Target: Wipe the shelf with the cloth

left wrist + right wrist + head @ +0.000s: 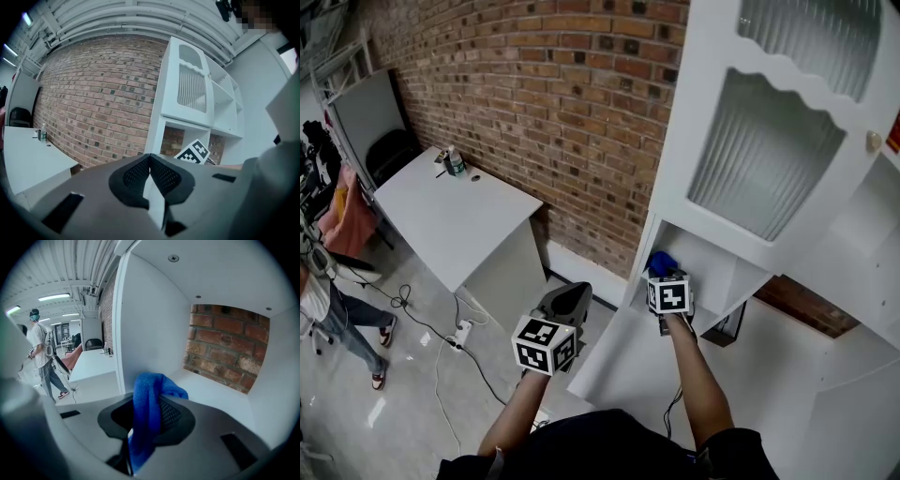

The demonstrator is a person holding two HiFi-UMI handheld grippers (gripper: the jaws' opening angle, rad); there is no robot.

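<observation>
Right gripper view: right gripper (151, 414) is clamped on the blue cloth (146, 394). The jaws are nearly together, with only the fabric between the pads. The cloth bunches up over the jaw tips and hangs down through the gap. The gripper points into an open compartment of the white cabinet (150, 329). The shelf (220, 394) floor is just ahead of the tips, and brick wall (225, 348) shows through the open back. Can't tell whether the cloth touches the shelf surface.

Head view: right gripper (666, 278) is at the front of that lower compartment, close to its left wall. The cloth (661, 262) sticks out past the tips, over the shelf (712, 272). The ribbed-glass door (764, 155) is directly above.

Left gripper view: left gripper (150, 161) has its jaws closed, pads meeting at the tips with nothing between them. It points at the cabinet (187, 79) from outside.

In the head view the left gripper (565, 302) is held in the air to the left of the cabinet, well apart from the shelf and touching nothing.

Background: a white table (450, 216) stands against the brick wall (544, 84). A person (42, 352) stands at far left in the right gripper view.
</observation>
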